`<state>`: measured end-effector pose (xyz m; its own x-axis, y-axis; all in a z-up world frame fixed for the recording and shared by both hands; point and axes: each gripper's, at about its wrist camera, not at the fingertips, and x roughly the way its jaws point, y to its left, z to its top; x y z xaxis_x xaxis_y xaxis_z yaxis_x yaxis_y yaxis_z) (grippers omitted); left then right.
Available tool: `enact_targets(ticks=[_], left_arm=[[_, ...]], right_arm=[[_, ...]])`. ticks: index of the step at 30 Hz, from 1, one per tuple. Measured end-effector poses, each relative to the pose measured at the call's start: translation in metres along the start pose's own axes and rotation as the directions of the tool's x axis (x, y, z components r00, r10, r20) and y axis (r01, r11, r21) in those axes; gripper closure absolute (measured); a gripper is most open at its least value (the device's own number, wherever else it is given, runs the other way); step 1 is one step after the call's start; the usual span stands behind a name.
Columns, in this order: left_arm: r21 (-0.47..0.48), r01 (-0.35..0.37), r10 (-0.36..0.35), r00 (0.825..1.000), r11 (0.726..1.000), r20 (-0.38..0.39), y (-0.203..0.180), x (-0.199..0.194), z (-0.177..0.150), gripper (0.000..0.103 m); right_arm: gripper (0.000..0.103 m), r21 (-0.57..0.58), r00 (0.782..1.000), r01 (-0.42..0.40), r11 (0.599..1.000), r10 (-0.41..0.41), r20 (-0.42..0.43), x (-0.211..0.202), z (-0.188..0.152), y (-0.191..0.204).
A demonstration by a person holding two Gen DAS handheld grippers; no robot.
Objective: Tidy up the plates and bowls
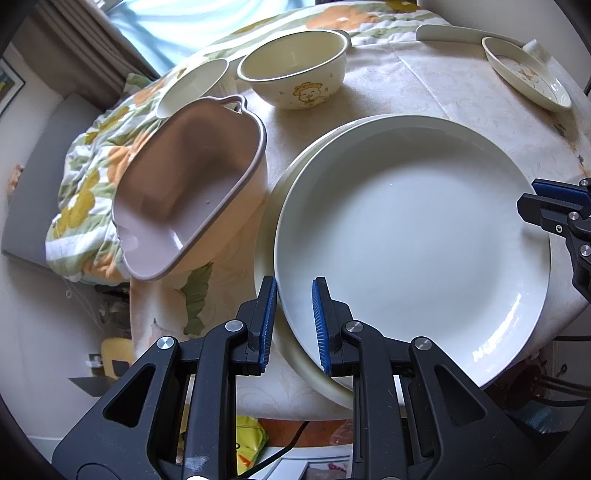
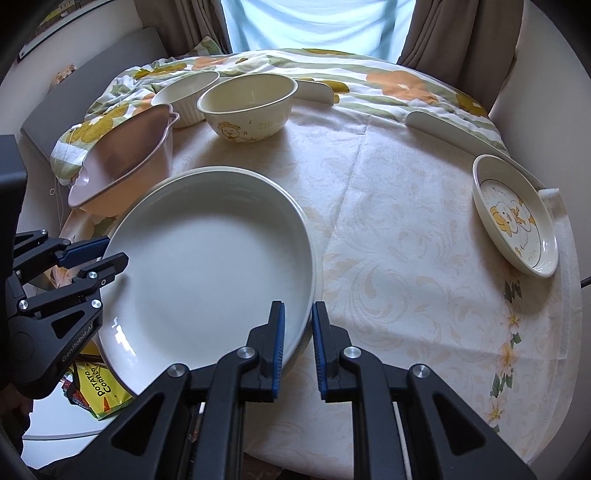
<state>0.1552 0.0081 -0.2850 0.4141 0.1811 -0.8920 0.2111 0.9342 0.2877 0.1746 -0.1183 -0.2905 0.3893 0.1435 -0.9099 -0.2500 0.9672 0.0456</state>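
Note:
A large white plate (image 1: pixel 410 236) (image 2: pixel 210 266) rests on a second plate (image 1: pixel 269 206) on the round table. My left gripper (image 1: pixel 294 325) is open, its jaws either side of the plates' near-left rim. My right gripper (image 2: pixel 298 343) is open, its jaws astride the top plate's right rim. Each gripper shows in the other's view, the right gripper (image 1: pixel 554 214) and the left gripper (image 2: pixel 92 258). A pink handled bowl (image 1: pixel 184 192) (image 2: pixel 118 162) tilts at the left. A cream cartoon bowl (image 1: pixel 295 70) (image 2: pixel 247 107) and a white ribbed bowl (image 1: pixel 192 86) (image 2: pixel 184 92) stand behind. A small duck plate (image 1: pixel 524 72) (image 2: pixel 513 214) lies at the right.
The table (image 2: pixel 406 240) has a pale patterned cloth. A flowered quilt (image 1: pixel 85 184) (image 2: pixel 369 85) bunches at the far and left edges. Curtains (image 2: pixel 443 33) hang behind. A yellow snack bag (image 2: pixel 96 387) lies below the table's near edge.

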Motion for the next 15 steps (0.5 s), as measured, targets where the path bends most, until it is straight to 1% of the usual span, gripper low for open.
enact_targets(ticks=[7,9,10,11,12,13,14,15], left_arm=[[-0.012,0.008,-0.008,1.000,1.000,0.001,0.0032,-0.0004,-0.0005,0.086],[-0.027,0.024,-0.024,1.000,0.999,0.001,0.0058,-0.0005,0.0000,0.081],[-0.036,0.047,-0.047,0.999,0.998,0.003,0.0068,-0.0006,0.0004,0.075],[-0.040,0.061,-0.061,0.998,0.997,0.003,0.0069,-0.0005,0.0007,0.064],[-0.038,0.061,-0.061,0.998,0.997,0.001,0.0050,0.0000,0.0010,0.054],[-0.035,0.052,-0.052,0.999,0.998,0.001,0.0037,0.0005,0.0010,0.032],[-0.033,0.047,-0.047,0.999,0.998,0.006,0.0027,0.0003,0.0008,0.025],[-0.034,0.055,-0.054,0.998,0.998,0.018,0.0024,-0.0012,0.0003,0.025]], right_arm=[[0.089,-0.004,1.000,-0.007,1.000,0.007,0.004,0.0004,0.0012,-0.0004],[0.089,-0.003,1.000,-0.010,1.000,0.010,0.005,0.0006,0.0016,-0.0005],[0.089,-0.001,1.000,-0.012,1.000,0.012,0.005,0.0007,0.0017,-0.0006],[0.089,0.003,1.000,-0.015,1.000,0.015,0.006,0.0009,0.0020,-0.0013],[0.089,0.010,1.000,-0.020,1.000,0.020,0.007,0.0011,0.0020,-0.0021],[0.089,0.016,1.000,-0.025,1.000,0.024,0.010,0.0012,0.0018,-0.0029],[0.090,0.020,1.000,-0.029,0.999,0.028,0.013,0.0013,0.0015,-0.0037],[0.090,0.022,0.999,-0.031,0.999,0.031,0.015,0.0012,0.0012,-0.0045]])
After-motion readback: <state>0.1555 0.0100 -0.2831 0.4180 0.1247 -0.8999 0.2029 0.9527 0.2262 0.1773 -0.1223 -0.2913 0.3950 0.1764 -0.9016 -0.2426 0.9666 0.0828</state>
